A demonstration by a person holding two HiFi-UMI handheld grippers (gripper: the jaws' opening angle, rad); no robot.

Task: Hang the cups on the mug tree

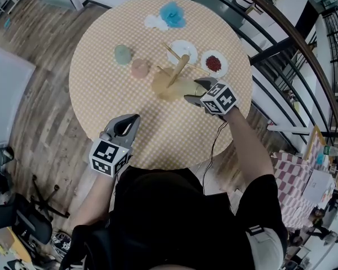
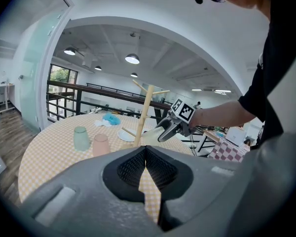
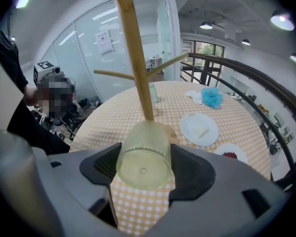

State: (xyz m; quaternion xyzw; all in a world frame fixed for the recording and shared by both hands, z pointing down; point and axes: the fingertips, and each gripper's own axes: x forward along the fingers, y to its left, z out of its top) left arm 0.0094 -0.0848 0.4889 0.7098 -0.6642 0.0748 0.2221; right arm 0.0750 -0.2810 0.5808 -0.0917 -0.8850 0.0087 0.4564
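Closest to the head camera was the person's black shirt, and just past it the left claw sat over the near edge of the round checked counter. Its own view showed the left claw pinched fully together with nothing in it. Over on the other side, the right claw was spread wide with its pads pressed on both sides of a see-through yellow cup, so that one was properly held. That cup was tipped on its side, bottom facing the right claw's camera and mouth pointing at the wooden mug tree, right by the foot of the post. From the head view the yellow cup overlapped the mug tree's base, whose pegs were all bare. Just left of the tree a green cup and a pink cup stood side by side on the cloth. Behind the tree were a white plate and a small dish with something red in it, and a blue puff sat way over at the far edge.
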